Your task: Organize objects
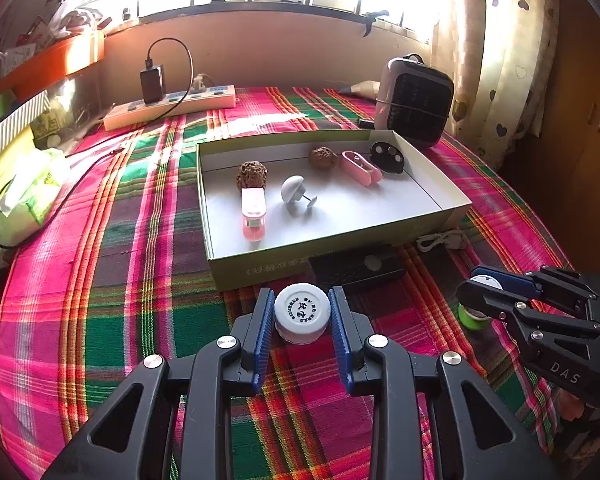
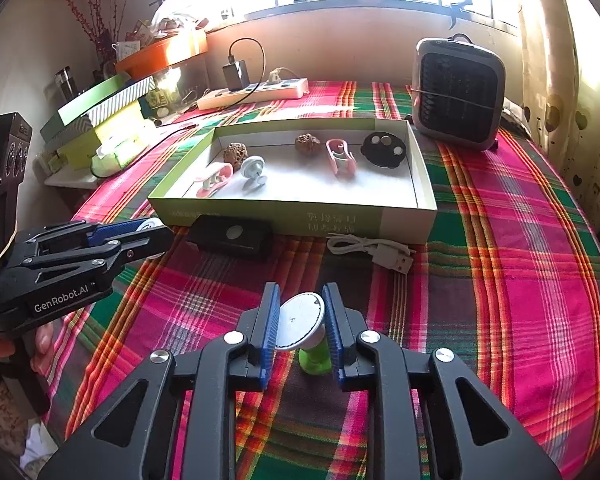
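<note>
The left gripper [image 1: 302, 314] clamps the small white jar [image 1: 302, 313] by its rigid, slick sides; the right gripper [image 2: 300, 320] pinches the light green-stemmed suction cup [image 2: 306, 328] by its disc rim; both look light, 1 firm squeeze each.

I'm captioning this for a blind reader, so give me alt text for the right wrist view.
The right tongs close on a white-capped green piece over a plaid tablecloth. Beyond sits a shallow box of small items, with the left tongs at left.

White jar [image 1: 302, 312] between left hand-held gripper [image 1: 302, 322] pads.
</note>
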